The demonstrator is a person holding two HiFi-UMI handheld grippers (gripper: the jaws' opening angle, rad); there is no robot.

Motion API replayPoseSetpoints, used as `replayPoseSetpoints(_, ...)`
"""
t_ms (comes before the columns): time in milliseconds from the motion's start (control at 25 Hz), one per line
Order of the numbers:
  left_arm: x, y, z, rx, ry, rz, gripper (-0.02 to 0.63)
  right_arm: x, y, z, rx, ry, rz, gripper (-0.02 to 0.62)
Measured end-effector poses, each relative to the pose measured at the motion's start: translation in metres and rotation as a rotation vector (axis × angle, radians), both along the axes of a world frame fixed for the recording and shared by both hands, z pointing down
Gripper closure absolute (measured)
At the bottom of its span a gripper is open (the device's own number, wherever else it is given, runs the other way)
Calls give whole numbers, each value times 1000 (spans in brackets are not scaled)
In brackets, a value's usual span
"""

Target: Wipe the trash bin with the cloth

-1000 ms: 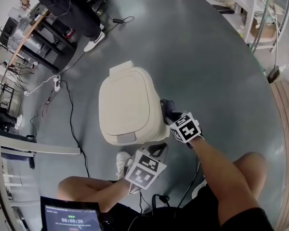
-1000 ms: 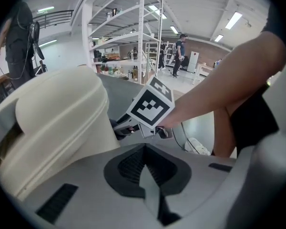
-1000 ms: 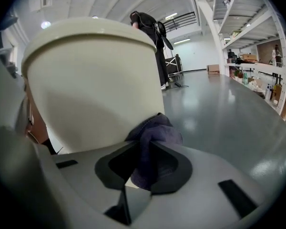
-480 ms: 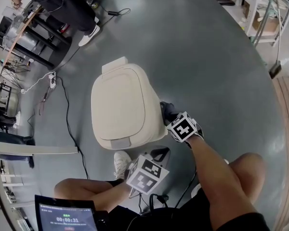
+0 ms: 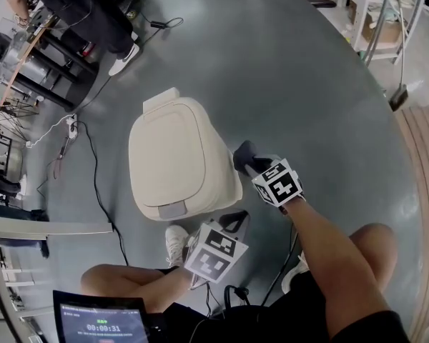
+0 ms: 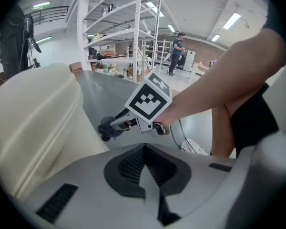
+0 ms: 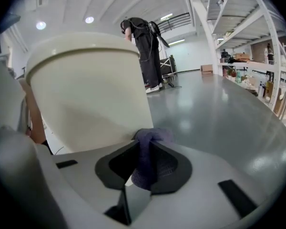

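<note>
A cream trash bin [image 5: 179, 156] with a closed lid stands on the grey floor. My right gripper [image 5: 249, 161] is shut on a dark purple cloth [image 5: 243, 153], which is pressed against the bin's right side wall. In the right gripper view the cloth [image 7: 150, 151] bunches between the jaws, touching the bin [image 7: 90, 89]. My left gripper [image 5: 231, 222] hovers just below the bin's near right corner, jaws together with nothing in them. The left gripper view shows the bin [image 6: 33, 118] at left, with the right gripper [image 6: 115, 127] and its cloth [image 6: 107, 129] beyond.
A person [image 5: 93, 13] stands at the far left beside tables. Cables and a power strip [image 5: 73, 123] lie on the floor left of the bin. Shelving [image 5: 372, 20] stands at the far right, with wooden boards [image 5: 422, 163] along the right edge. My shoe [image 5: 175, 238] is just below the bin.
My right gripper has slid the cloth a little farther along the bin's right side. The left gripper has stayed almost where it was.
</note>
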State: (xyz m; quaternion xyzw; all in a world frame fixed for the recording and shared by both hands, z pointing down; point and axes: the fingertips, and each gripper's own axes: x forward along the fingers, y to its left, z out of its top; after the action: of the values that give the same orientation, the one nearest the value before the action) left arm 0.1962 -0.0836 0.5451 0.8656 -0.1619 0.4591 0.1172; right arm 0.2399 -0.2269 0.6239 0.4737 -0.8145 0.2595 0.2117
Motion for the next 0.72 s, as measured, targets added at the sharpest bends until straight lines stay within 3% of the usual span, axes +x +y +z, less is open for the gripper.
replayPoseSetpoints(280,14,-3,-29,47,51,12,604,-1,-21,-84,179,-214,103,526)
replayPoseSetpoints(520,10,-4,-50,62,79,-12,604,9,-36,-135,302,-266,132,526)
replayPoseSetpoints(720,7,-6,-49,61,73,-13,604,6,-45,-142,305,-295,142,526)
